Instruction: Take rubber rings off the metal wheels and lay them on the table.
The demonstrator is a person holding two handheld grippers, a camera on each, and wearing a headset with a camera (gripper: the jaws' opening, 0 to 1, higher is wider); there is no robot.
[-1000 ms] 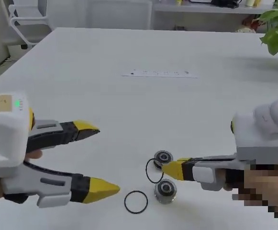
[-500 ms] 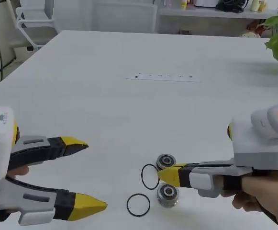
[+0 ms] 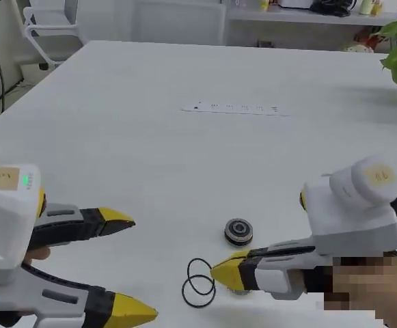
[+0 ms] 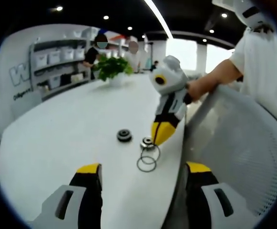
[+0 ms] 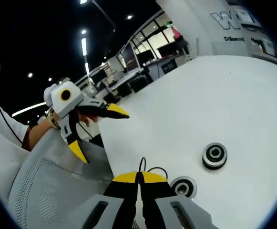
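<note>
We log the right gripper (image 3: 215, 273) clenched on a rubber ring (image 5: 141, 164), its tip half hiding one metal wheel (image 5: 183, 187); the left gripper (image 3: 143, 268) is spread wide.

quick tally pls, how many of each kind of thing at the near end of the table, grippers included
rubber ring: 2
metal wheel: 2
hand-held gripper: 2
total: 6
</note>
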